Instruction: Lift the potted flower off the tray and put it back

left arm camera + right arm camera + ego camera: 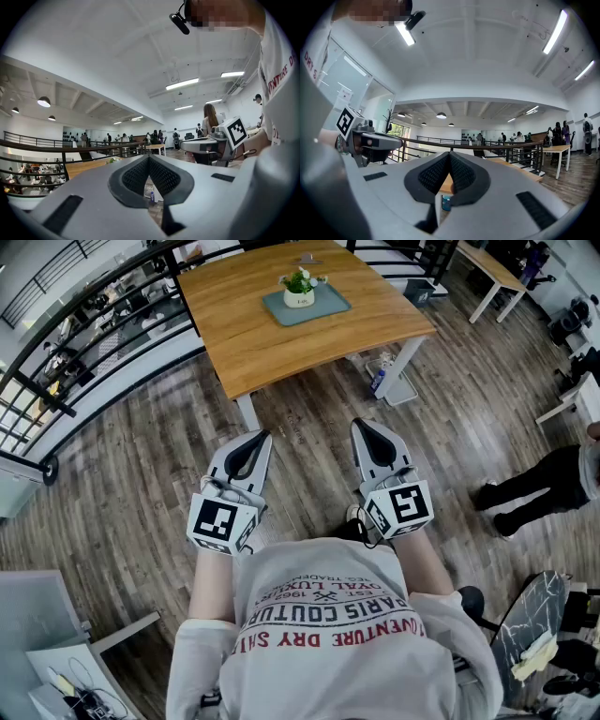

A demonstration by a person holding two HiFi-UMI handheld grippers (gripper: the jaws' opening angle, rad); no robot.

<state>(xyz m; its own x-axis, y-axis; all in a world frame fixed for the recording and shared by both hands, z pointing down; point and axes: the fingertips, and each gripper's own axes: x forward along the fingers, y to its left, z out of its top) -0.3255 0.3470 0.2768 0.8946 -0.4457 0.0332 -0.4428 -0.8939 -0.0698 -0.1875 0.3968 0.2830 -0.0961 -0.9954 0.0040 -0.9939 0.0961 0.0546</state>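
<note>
Jaws together, empty: left gripper [263, 436], right gripper [360, 425]. One potted flower [300, 287] on one tray [330, 306], one table [262, 343].

The counter [244, 334] is honey-brown wood, the tray [330, 304] a muted grey-teal, and the potted flower [300, 287] has a white pot, green leaves and pale blossoms. The left gripper [262, 436] and right gripper [361, 424] are light grey with black textured pads [246, 457], each with a cube [223, 521] patterned in black-and-white squares. The floor [141, 456] shows grey-brown planks, and the person's shirt [328, 568] is pale grey with red and dark lettering.
</note>
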